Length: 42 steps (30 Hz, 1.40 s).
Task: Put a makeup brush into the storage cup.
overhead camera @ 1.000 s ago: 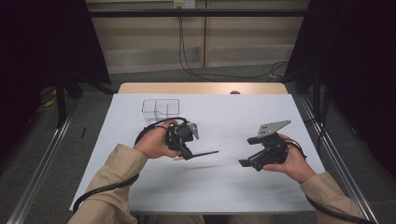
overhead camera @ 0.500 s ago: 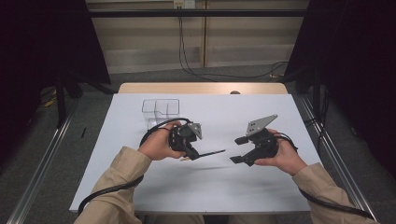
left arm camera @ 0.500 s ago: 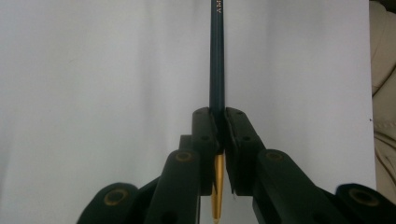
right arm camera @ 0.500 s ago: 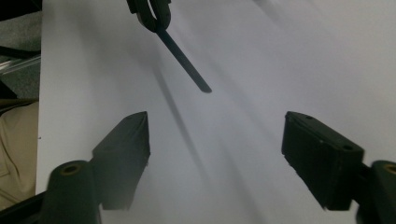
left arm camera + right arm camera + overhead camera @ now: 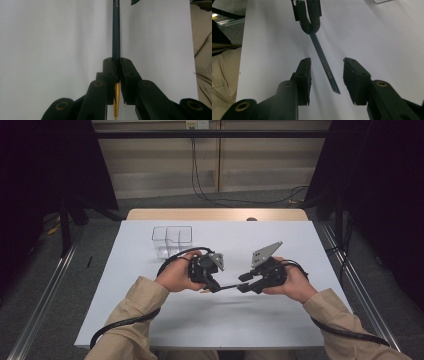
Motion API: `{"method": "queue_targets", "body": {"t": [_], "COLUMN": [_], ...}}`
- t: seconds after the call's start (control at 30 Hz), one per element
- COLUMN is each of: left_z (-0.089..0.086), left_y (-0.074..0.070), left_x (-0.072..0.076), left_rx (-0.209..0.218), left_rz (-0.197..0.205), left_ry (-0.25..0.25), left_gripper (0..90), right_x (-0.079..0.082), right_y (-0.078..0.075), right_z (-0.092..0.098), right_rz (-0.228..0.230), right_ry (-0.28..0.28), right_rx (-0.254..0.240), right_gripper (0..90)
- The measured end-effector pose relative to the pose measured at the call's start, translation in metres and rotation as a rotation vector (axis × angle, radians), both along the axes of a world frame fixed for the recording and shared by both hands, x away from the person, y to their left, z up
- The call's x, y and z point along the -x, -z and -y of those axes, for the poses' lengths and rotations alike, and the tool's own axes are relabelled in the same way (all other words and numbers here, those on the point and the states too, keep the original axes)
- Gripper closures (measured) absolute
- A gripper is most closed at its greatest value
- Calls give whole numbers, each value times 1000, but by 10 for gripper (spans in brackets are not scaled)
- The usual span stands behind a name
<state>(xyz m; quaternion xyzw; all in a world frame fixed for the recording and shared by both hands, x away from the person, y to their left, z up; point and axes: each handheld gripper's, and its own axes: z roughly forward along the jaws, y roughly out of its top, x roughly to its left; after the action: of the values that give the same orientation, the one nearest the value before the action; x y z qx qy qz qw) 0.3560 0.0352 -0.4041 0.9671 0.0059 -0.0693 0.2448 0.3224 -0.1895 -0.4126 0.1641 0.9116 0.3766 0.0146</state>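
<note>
We see the left gripper clamped on a dark pencil held above the table. The right gripper stands open around its free end. We judge the pencil light, stiff and slick; best pinched mid-shaft.

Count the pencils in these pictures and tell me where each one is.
1. The dark pencil is clamped in the left gripper above the white table, its free end reaching between the open jaws of the right gripper. The clear container looks empty.

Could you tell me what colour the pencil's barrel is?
Dark teal-blue pencil, with a gold end; clearest in the left gripper view.
</note>
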Motion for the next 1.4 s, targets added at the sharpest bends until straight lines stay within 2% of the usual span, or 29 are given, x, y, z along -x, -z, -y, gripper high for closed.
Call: {"method": "queue_targets", "body": {"t": [0.33, 0.4, 0.8, 1.17, 1.4], "left_z": [4, 5, 7, 11, 9], "left_y": [-4, -4, -6, -7, -6], "left_x": [3, 2, 1, 0, -2], "left_rx": [16, 7, 5, 30, 63], "left_rz": [3, 7, 19, 13, -5], "left_ry": [22, 27, 46, 38, 38], "left_gripper": [834, 834, 833, 834, 830], "right_x": [-1, -1, -3, -2, 0], "right_y": [5, 6, 8, 11, 11], "right_z": [-11, -12, -12, -8, -9], "right_rz": [-16, -23, -27, -36, -32], "right_ry": [-59, -70, -88, -84, -99], "right_rx": [61, 70, 88, 114, 135], "right_gripper": [772, 792, 815, 819, 843]}}
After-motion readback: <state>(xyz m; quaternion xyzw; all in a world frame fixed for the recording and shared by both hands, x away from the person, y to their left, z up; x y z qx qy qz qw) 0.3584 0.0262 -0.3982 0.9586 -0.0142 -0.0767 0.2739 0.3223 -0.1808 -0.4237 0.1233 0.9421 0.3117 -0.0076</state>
